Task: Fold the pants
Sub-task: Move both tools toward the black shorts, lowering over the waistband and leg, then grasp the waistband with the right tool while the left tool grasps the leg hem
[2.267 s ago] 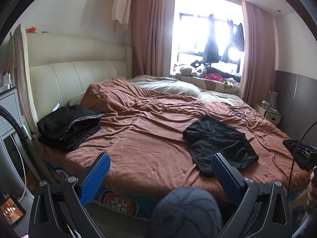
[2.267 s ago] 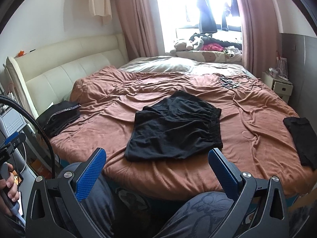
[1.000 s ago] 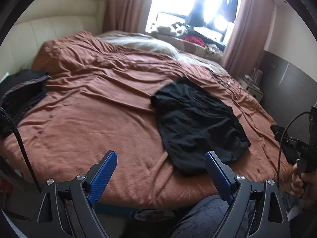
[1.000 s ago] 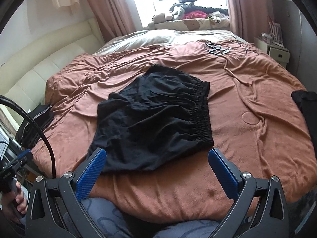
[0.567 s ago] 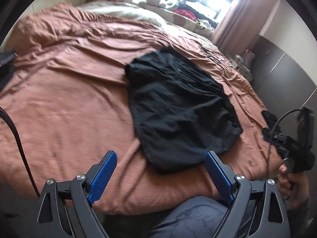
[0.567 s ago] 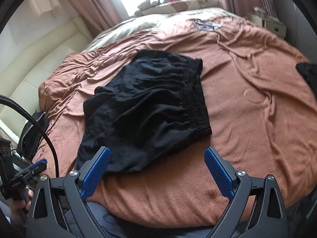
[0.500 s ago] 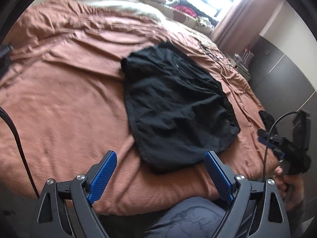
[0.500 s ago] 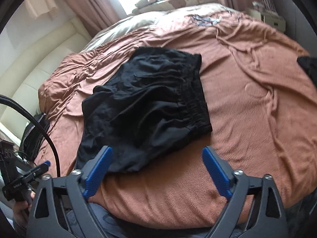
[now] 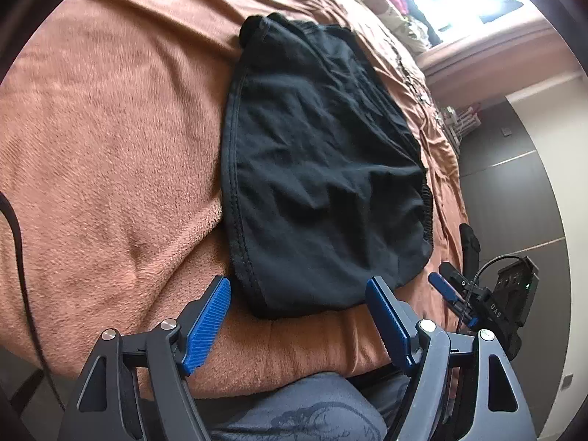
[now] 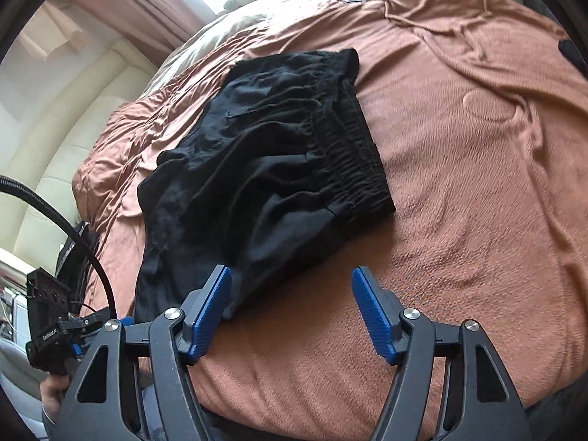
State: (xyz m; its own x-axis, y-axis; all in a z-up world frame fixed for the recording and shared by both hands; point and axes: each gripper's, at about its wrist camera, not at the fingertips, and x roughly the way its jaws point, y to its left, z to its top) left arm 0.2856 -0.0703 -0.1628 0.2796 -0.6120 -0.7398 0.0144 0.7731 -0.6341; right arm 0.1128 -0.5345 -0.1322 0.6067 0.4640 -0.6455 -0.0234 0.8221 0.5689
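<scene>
**Tongs wide apart over the black pants**

Your left tongs [image 9: 298, 314] are spread wide and hold nothing. Their blue pads [image 9: 207, 325] sit on either side of the near hem of the pants [image 9: 316, 169]. They are close to the cloth, but you cannot tell if a pad touches it. Your right tongs [image 10: 292, 312] are spread wide too, and they also hold nothing. Their left pad is right at the near edge of the pants [image 10: 264, 169], and their right pad is over bare blanket [image 10: 477, 191].

The pants are black and short. They lie flat and a bit wrinkled on the brown blanket [image 9: 103, 139], near your edge of the bed. The stretchy waistband [image 10: 352, 136] is on the right side, and the leg hems [image 9: 235, 198] are on the left side.

In the left view you can see your right tongs [image 9: 446, 288] low on the right, by the corner of the pants. In the right view your left hand [image 10: 53, 398] grips its tool at the lower left. A cream headboard [image 10: 55, 169] is behind the bed on the left. More dark clothes [image 10: 75, 250] lie by the headboard.
</scene>
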